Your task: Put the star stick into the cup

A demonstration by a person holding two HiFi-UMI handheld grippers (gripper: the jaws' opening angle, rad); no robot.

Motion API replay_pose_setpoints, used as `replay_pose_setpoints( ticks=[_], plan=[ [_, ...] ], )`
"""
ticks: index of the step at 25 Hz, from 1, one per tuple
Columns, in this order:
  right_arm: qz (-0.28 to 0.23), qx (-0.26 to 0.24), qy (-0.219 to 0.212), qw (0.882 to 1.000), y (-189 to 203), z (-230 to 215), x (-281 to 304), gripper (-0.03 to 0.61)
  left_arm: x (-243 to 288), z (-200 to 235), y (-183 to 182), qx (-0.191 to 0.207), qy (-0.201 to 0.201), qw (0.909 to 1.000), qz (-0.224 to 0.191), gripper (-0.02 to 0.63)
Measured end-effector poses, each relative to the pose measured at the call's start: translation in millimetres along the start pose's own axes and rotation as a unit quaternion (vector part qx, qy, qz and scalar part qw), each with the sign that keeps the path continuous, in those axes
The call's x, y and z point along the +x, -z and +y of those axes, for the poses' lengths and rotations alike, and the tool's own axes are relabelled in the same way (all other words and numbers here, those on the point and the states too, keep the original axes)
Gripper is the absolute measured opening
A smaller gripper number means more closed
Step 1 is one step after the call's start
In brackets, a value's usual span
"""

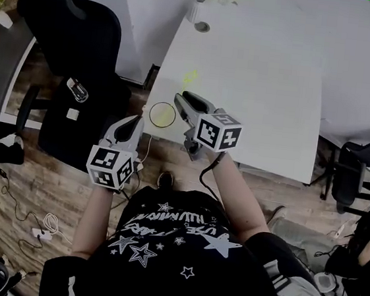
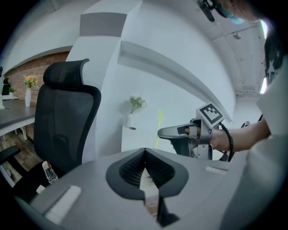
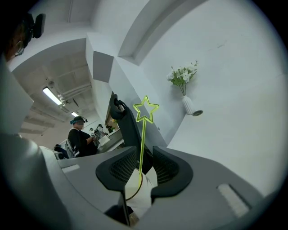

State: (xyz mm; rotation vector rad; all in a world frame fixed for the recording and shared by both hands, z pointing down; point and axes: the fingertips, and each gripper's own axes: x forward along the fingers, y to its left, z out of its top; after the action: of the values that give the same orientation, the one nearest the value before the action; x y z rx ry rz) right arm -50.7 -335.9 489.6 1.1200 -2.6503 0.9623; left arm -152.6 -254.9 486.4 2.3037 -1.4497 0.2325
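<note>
Star stick (image 3: 143, 134) stands in cup (image 1: 152, 114), right gripper (image 3: 144, 157) spread around it.

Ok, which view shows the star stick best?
The right gripper view: the star stick stands sharp, star outline and stem, between open jaws. The head view shows a faint streak above the cup; the left gripper view, a thin line.

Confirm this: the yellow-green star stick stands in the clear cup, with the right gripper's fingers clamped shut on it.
Not quite. The yellow-green star stick stands in the clear cup, but the right gripper's fingers are open, not clamped on it; the stick simply rises between them. The right gripper view shows this.
</note>
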Motion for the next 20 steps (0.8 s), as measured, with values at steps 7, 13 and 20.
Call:
replay_pose_setpoints(
  ticks=[7,13,20],
  plan=[
    [-0.008,0.001,0.003,1.000,3.0,-3.2,-26.4,0.126,-4.5,-16.1,-2.0,0.006,-0.001,1.0000,-0.005,0.003],
    [-0.021,-0.001,0.002,1.000,0.2,-4.8,-63.2,0.065,-10.3,-41.9,-4.6,0.016,0.003,0.9998,-0.009,0.003],
    [-0.037,-0.002,-0.002,0.999,-2.3,-7.1,-108.8,0.014,-17.7,-77.5,-10.7,0.039,0.007,0.9990,-0.022,0.003]
  ],
)
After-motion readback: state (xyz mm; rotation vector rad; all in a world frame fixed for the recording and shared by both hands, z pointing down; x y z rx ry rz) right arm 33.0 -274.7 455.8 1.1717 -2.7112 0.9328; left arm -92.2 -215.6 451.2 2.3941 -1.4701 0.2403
